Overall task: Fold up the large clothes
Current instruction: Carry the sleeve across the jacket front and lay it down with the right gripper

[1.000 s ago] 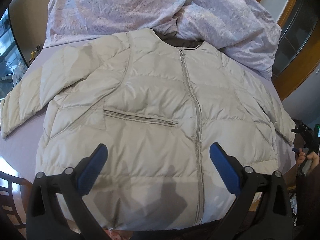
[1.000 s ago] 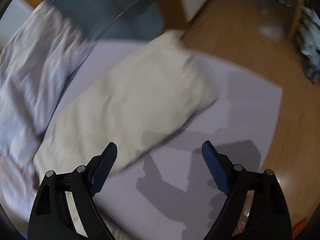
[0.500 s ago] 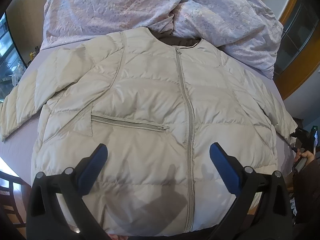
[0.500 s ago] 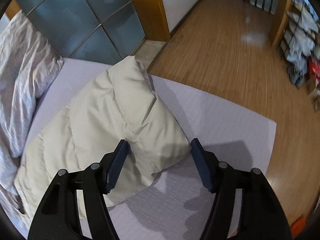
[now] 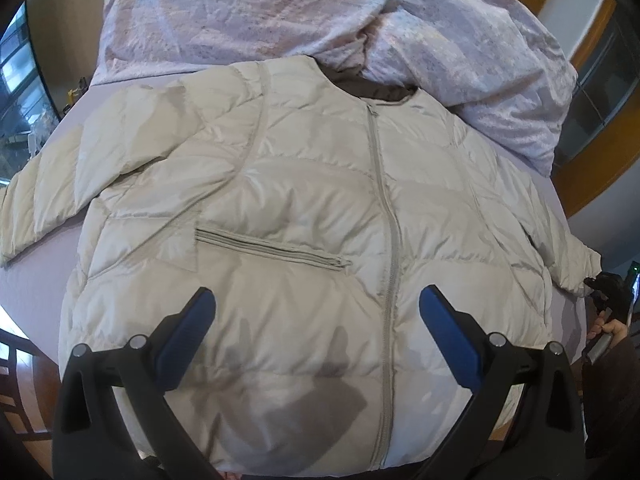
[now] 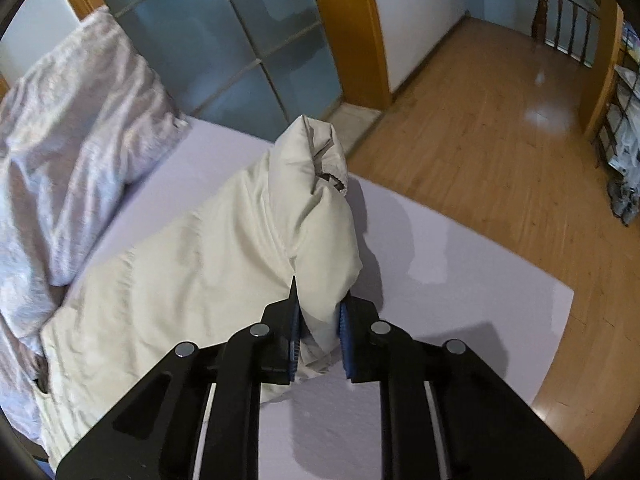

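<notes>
A cream quilted puffer jacket (image 5: pixel 312 208) lies flat, front up and zipped, on a lilac sheet, both sleeves spread out. My left gripper (image 5: pixel 316 324) is open and hovers above the jacket's lower hem. My right gripper (image 6: pixel 318 320) is shut on the jacket's right sleeve (image 6: pixel 304 224) near the cuff, which stands bunched upward. The right gripper also shows small at the right edge of the left wrist view (image 5: pixel 600 284).
A rumpled lilac duvet (image 5: pixel 320 12) is heaped behind the collar, and it also shows in the right wrist view (image 6: pixel 68 140). The bed's corner (image 6: pixel 556 296) drops to a wooden floor (image 6: pixel 500 128). Frosted glass doors (image 6: pixel 240 40) stand behind.
My right gripper moved onto the right sleeve and closed on it, lifting the cuff end. My left gripper stayed open above the hem, shifting slightly.
</notes>
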